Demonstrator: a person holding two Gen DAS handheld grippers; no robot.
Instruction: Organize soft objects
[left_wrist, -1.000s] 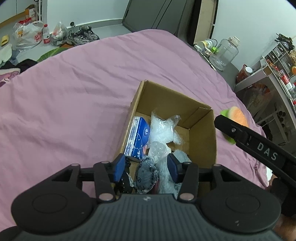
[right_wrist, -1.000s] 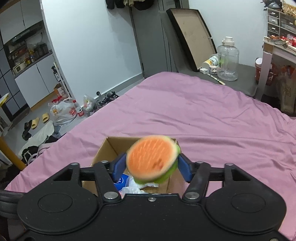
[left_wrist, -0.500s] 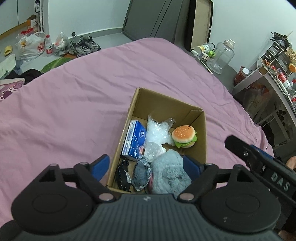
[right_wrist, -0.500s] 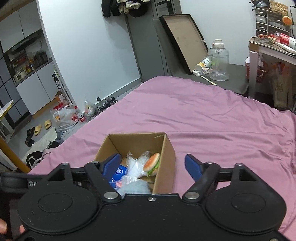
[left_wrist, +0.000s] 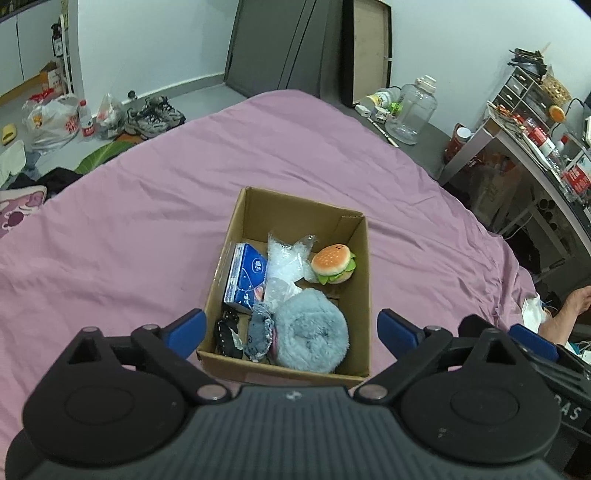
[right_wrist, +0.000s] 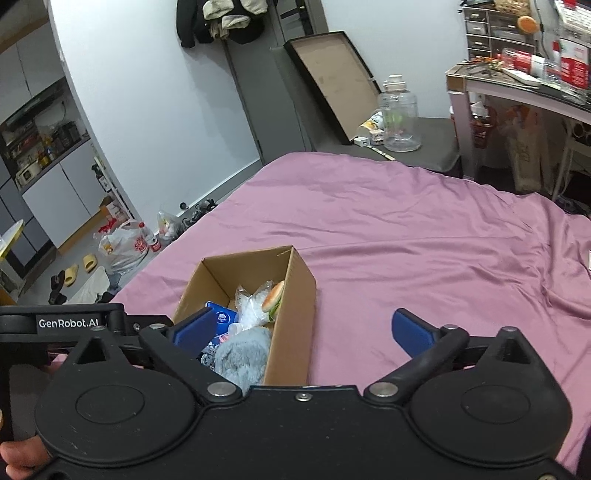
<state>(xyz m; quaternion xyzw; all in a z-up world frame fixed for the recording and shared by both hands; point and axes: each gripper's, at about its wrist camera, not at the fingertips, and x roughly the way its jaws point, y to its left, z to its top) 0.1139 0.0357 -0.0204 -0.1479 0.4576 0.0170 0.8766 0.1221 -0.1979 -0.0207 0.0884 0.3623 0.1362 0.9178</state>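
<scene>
Left wrist view: left gripper (left_wrist: 291, 330) spread wide, blue pads empty, hovering above the near end of the open brown cardboard box (left_wrist: 364, 295). Box sits on the pink bedsheet (left_wrist: 129, 229). Inside: orange-and-green plush burger (left_wrist: 333, 264) at the far right, touching the crinkled clear plastic bag (left_wrist: 286, 258) in the middle; blue tissue pack (left_wrist: 246, 275) upright against the left wall; fluffy grey-blue round plush (left_wrist: 310, 334) in the near right corner; small grey knitted plush (left_wrist: 259, 332) just left of it; black item (left_wrist: 227, 332) in the near left corner, too dark to identify. Right gripper body at the lower right edge, a hand (left_wrist: 576, 301) behind it.

Right wrist view: right gripper (right_wrist: 303, 328) also released, nothing between its blue pads, held over the box's (right_wrist: 295, 314) near right side. Burger (right_wrist: 274, 295) leans against the right wall, bag (right_wrist: 251, 304) beside it, tissue pack (right_wrist: 223, 317) left, grey-blue plush (right_wrist: 243, 354) nearest. Clear plastic jug (right_wrist: 399, 122) stands on the grey surface past the bed.
</scene>
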